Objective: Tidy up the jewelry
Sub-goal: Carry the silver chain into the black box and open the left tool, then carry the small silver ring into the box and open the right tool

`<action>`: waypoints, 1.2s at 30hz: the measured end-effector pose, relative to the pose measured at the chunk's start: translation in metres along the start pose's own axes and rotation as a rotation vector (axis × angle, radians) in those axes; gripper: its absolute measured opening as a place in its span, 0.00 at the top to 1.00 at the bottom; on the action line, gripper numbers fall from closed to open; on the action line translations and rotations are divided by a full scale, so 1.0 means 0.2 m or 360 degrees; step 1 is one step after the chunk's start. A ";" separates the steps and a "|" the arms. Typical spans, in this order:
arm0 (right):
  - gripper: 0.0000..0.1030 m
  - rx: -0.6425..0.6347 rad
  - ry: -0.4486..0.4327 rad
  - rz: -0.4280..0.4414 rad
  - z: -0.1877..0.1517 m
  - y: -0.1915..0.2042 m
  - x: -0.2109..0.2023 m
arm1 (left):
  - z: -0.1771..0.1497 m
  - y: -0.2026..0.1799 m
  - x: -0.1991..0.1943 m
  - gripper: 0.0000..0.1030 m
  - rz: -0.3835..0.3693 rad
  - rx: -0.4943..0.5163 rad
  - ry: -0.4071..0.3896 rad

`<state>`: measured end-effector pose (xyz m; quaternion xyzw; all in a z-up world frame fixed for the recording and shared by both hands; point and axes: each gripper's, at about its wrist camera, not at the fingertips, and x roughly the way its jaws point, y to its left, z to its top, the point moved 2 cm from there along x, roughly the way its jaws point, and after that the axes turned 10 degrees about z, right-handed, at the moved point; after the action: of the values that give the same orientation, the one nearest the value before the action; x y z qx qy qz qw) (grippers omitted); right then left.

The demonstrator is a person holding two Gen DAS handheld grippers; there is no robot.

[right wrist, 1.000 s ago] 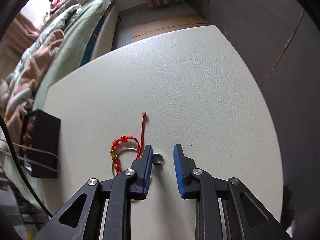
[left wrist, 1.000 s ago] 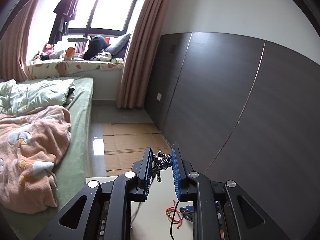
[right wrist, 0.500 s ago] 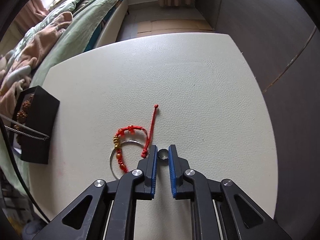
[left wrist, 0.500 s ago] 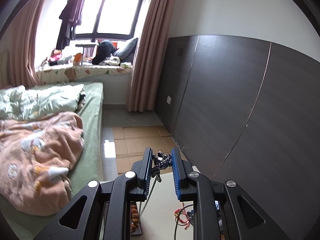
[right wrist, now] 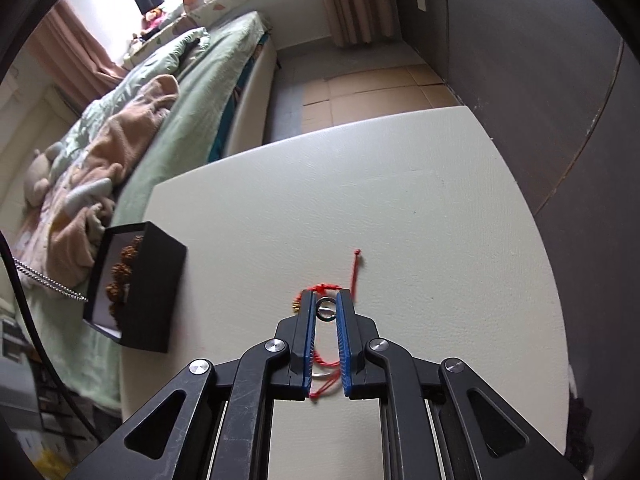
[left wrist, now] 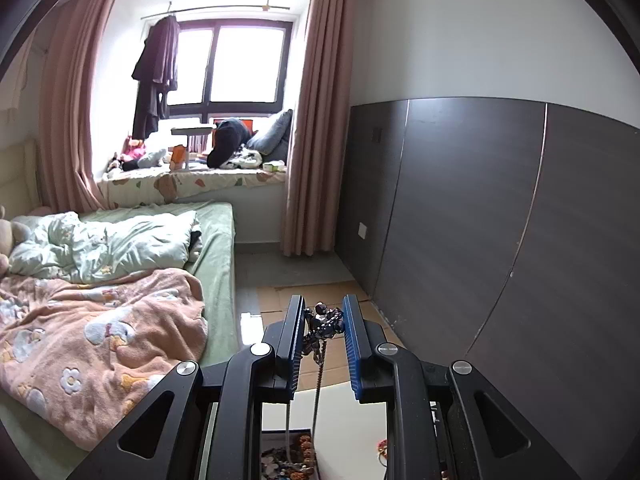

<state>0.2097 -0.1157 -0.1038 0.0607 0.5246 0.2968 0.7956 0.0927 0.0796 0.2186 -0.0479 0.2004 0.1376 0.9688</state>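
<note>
My left gripper (left wrist: 323, 320) is shut on the pendant of a silver chain necklace (left wrist: 325, 322) and holds it high. The chain (left wrist: 317, 392) hangs down into the black jewelry box (left wrist: 286, 456) below. My right gripper (right wrist: 326, 310) is shut on a small dark ring (right wrist: 325, 309), lifted a little above the white table (right wrist: 420, 208). A red cord bracelet (right wrist: 354, 272) with gold beads and a silver bangle (right wrist: 324, 376) lie on the table under the right gripper. The black box (right wrist: 136, 284) with brown beads inside stands at the table's left edge, and the chain (right wrist: 48, 280) runs into it.
A bed with green and pink bedding (left wrist: 100, 312) stands left of the table. A dark panelled wall (left wrist: 500, 240) runs along the right. Cardboard sheets (right wrist: 360, 92) cover the floor beyond the table's far edge.
My right gripper closed on the ring and lifted it off the table. My left gripper rose with the necklace, so the chain now hangs longer over the box.
</note>
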 end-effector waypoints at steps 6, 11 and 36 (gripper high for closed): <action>0.89 -0.0018 -0.0038 0.0039 0.01 0.06 -0.02 | -0.09 0.07 0.11 0.80 0.0022 -0.0042 0.0055; 0.89 -0.0023 -0.0090 0.0086 0.05 0.10 -0.04 | -0.24 0.14 0.26 0.80 0.0009 -0.0122 0.0158; 0.89 0.0031 -0.0246 0.0337 0.07 0.20 -0.11 | -1.05 0.28 0.77 0.36 0.0046 -0.0439 0.0750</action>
<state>0.1998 -0.0915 -0.0627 0.1461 0.4553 0.3683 0.7973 0.1332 0.1405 -0.0376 -0.2073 0.4004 0.1626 0.8777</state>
